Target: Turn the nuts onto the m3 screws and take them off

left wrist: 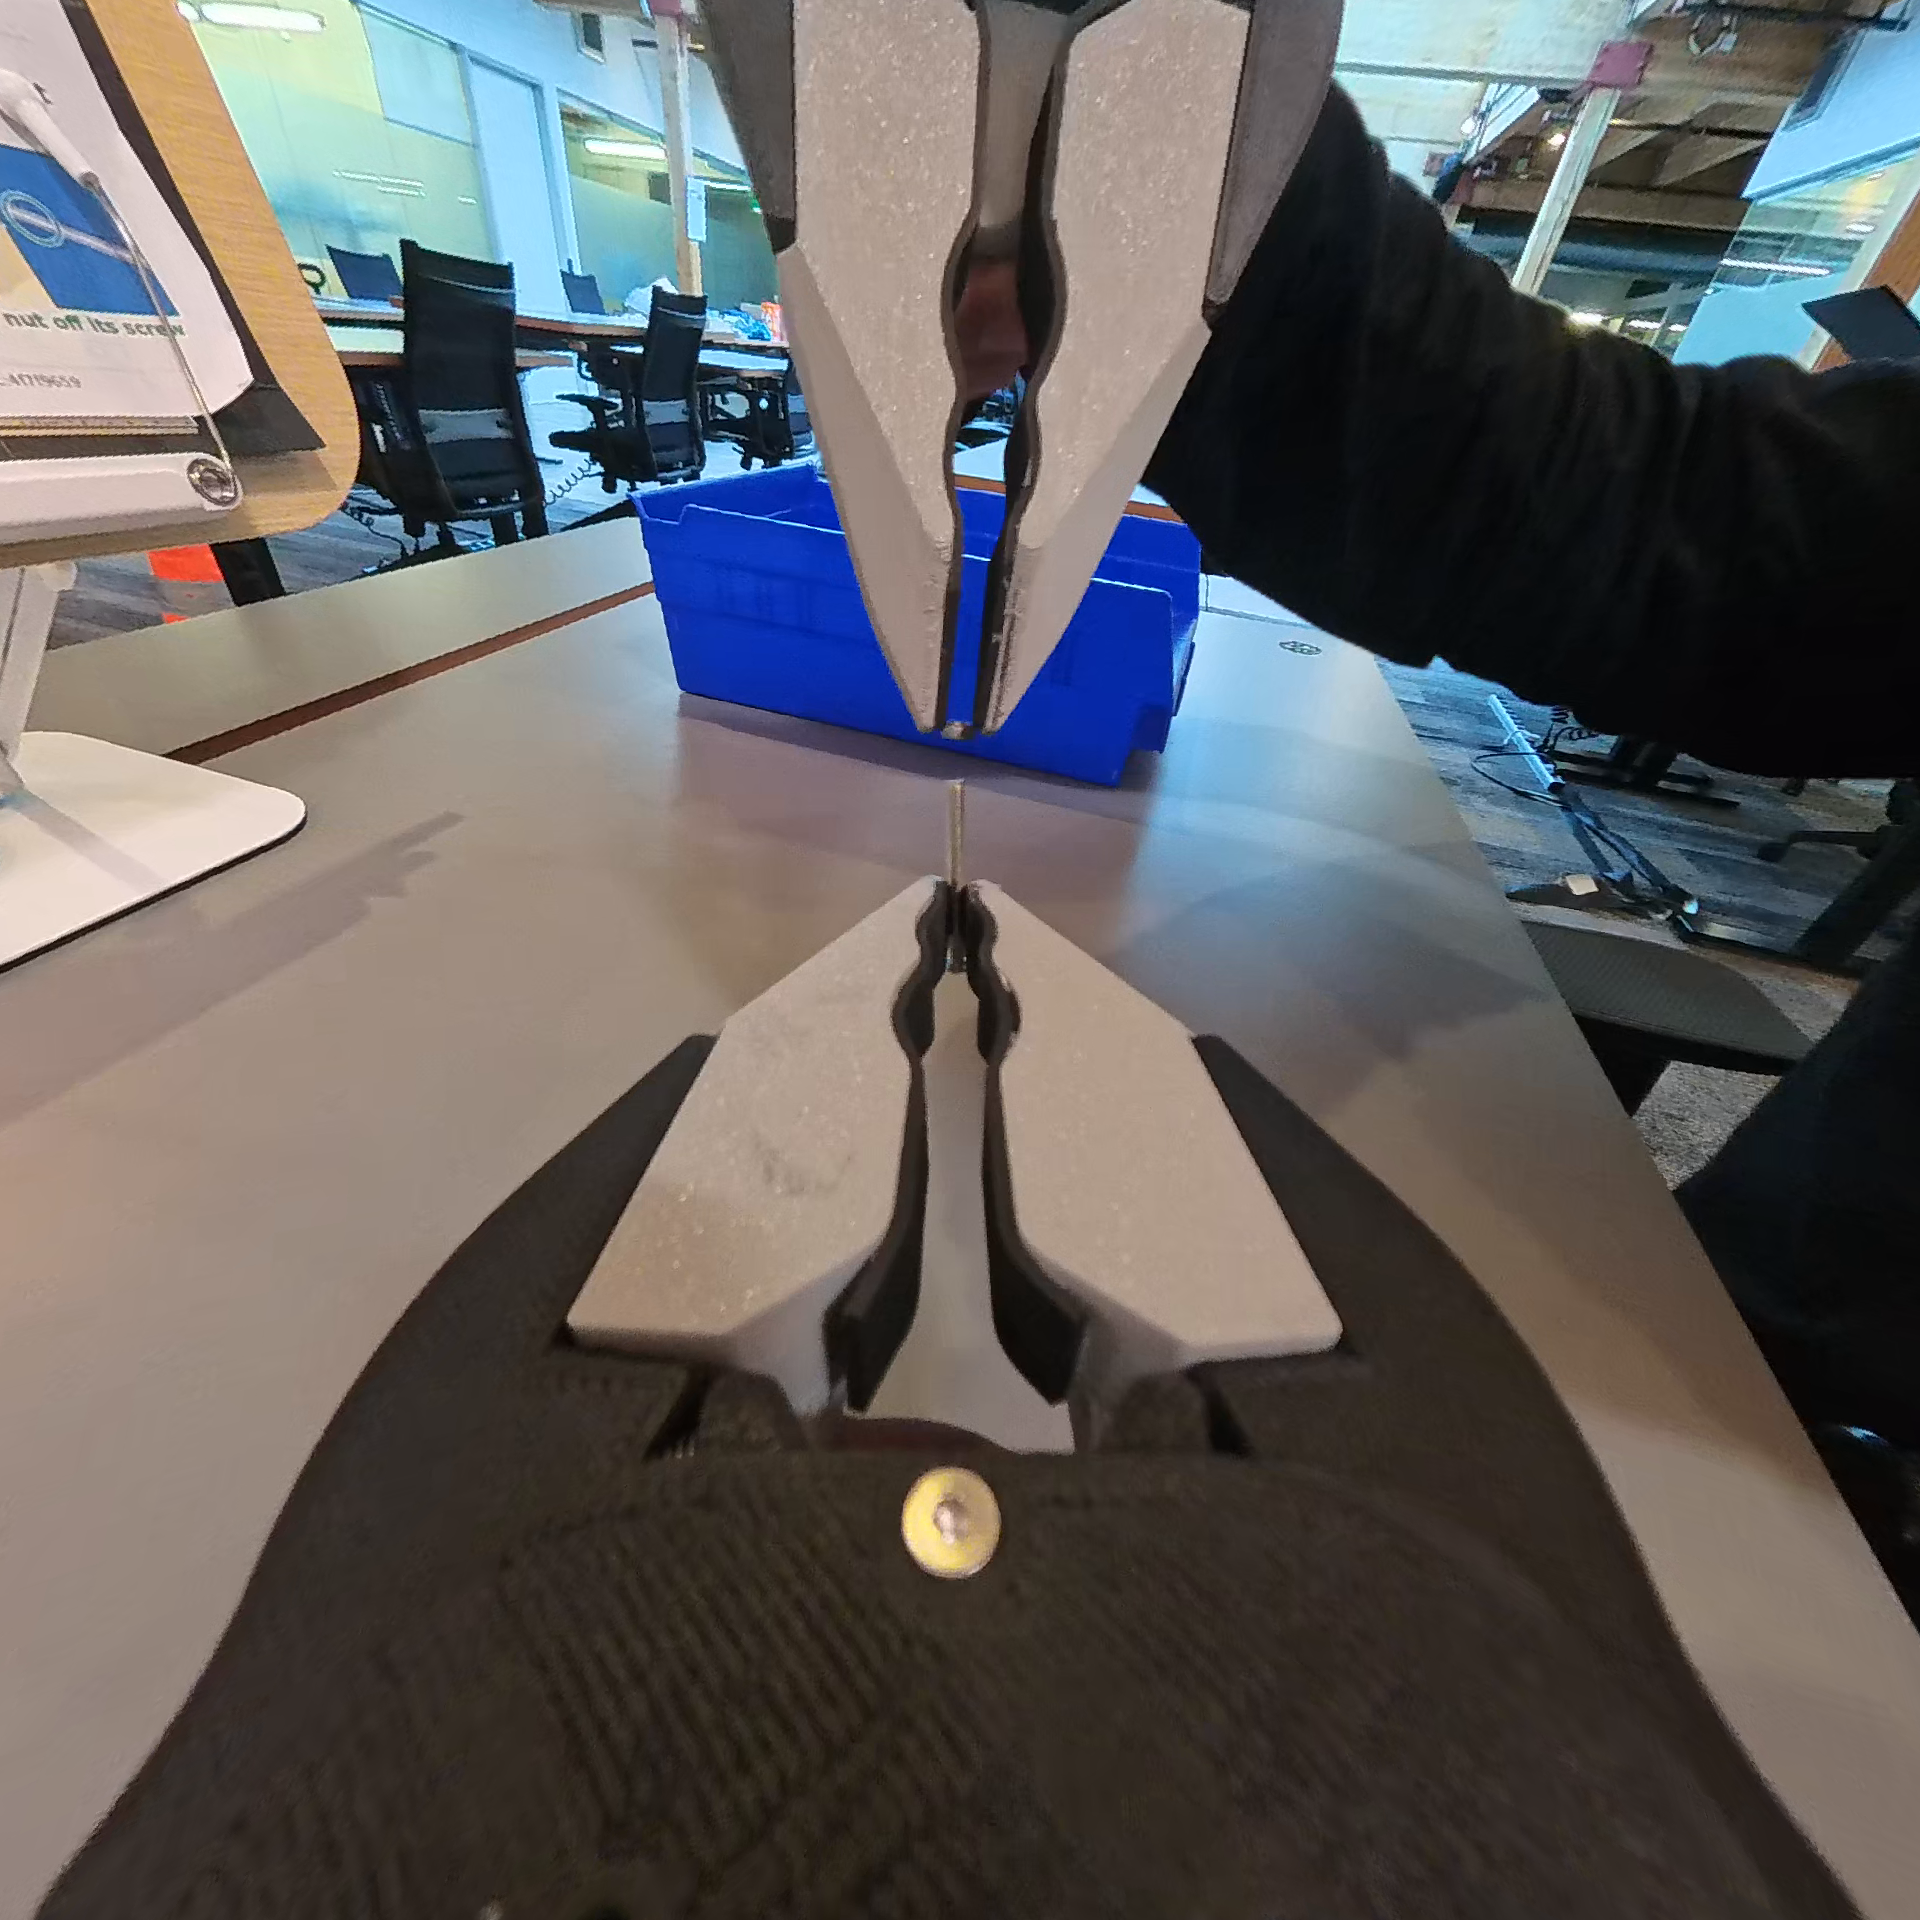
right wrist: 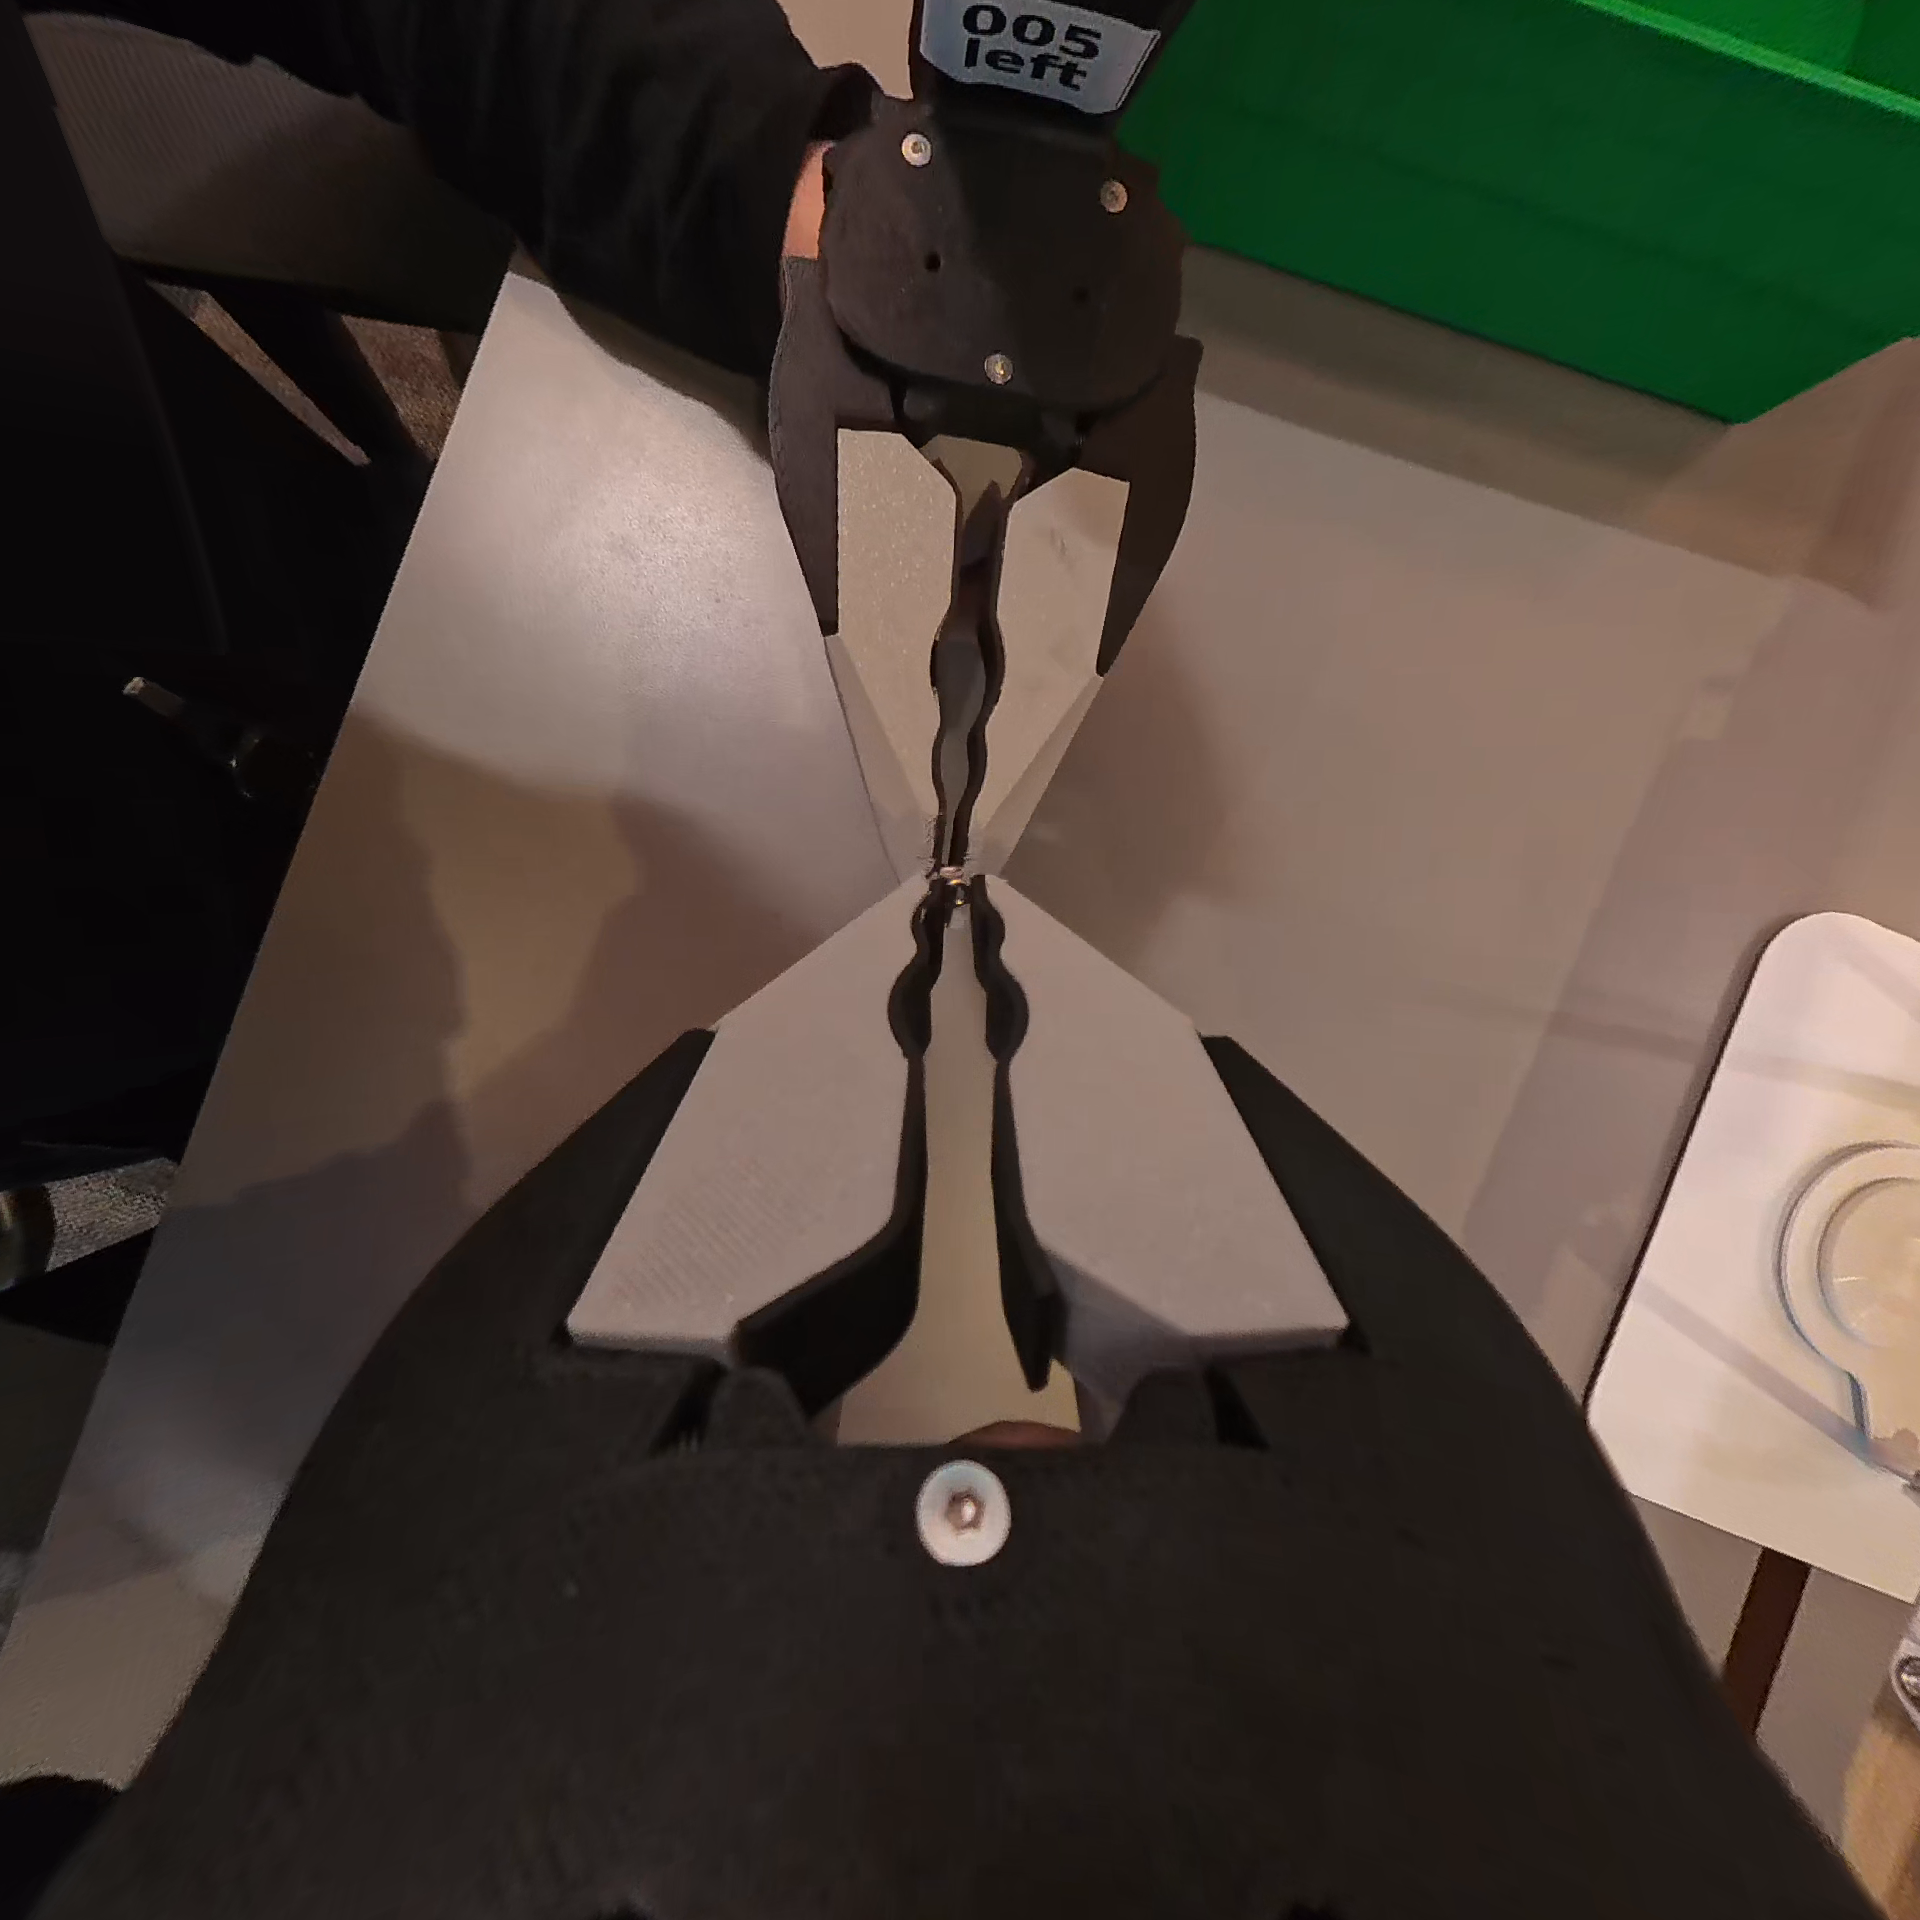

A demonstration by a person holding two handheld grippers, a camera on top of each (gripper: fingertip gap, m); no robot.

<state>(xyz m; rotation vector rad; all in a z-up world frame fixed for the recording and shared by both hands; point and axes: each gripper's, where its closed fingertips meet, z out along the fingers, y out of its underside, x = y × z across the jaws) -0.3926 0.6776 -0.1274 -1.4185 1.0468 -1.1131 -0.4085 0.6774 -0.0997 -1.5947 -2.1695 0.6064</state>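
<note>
In the left wrist view my left gripper (left wrist: 954,896) is shut on the head end of a thin m3 screw (left wrist: 954,840), whose shank sticks out past the fingertips. My right gripper (left wrist: 958,724) comes down from above, shut on a small metal nut (left wrist: 956,731). A short gap shows between the nut and the screw's tip. In the right wrist view my right gripper (right wrist: 951,894) pinches the nut (right wrist: 952,902) at its tips, facing the left gripper (right wrist: 951,854) tip to tip. The screw is hard to make out there.
A blue bin (left wrist: 790,623) stands on the grey table (left wrist: 416,935) behind the grippers. A white stand (left wrist: 114,831) holding a printed sheet is at the left. A green bin (right wrist: 1507,187) shows in the right wrist view. A black sleeve (left wrist: 1507,468) reaches in from the right. Less than 4 cm separates the two grippers' tips.
</note>
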